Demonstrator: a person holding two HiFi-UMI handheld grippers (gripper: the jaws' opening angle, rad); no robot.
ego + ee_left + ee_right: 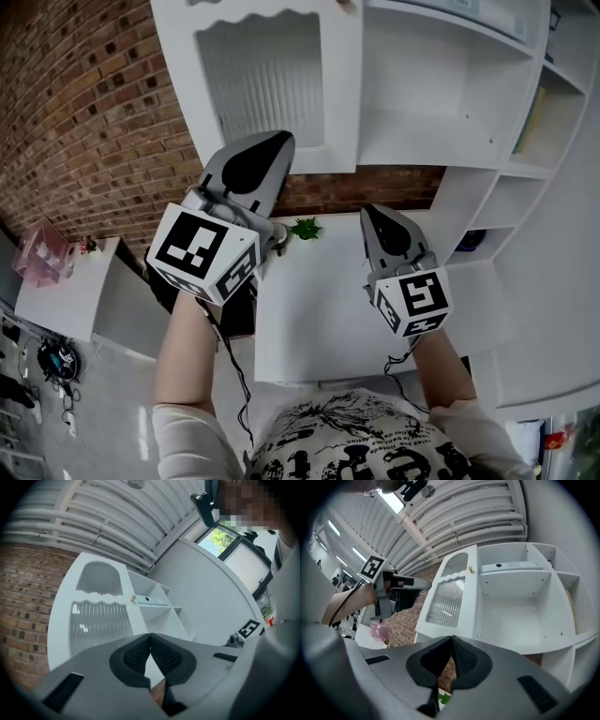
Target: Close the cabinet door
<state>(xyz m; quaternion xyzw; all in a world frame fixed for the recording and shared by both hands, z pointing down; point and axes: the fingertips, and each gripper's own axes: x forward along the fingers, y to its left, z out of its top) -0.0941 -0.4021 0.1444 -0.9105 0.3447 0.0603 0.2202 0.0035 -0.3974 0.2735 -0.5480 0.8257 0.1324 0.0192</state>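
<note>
- Overhead, the white cabinet door with a ribbed glass panel (272, 80) stands open, to the left of the white wall cabinet (412, 103) and its bare compartment. The task is not yet done.
- The door's small knob (471, 568) sits on the edge next to the compartment. Which edge carries the hinges I cannot tell.
- The left gripper (277, 141) has its jaws pressed together with nothing between them. That probably makes a blunt tip for pushing the panel, since a swinging door needs a shove and not a grasp.
- The right gripper (370, 211) is also closed and empty. It is held lower, over the white tabletop (319, 319), and seems to be only waiting.
- From the left gripper's own view the door (98, 620) lies ahead of and above the jaws, clearly apart from them. The meeting pads (140, 656) point towards its lower right corner.
- From the right gripper's view the door (450, 597) lies above and slightly left of the jaws, well apart from them.
- Behind the door is a red brick wall (94, 122), so any push has to carry the panel away from it and towards the shelves.
</note>
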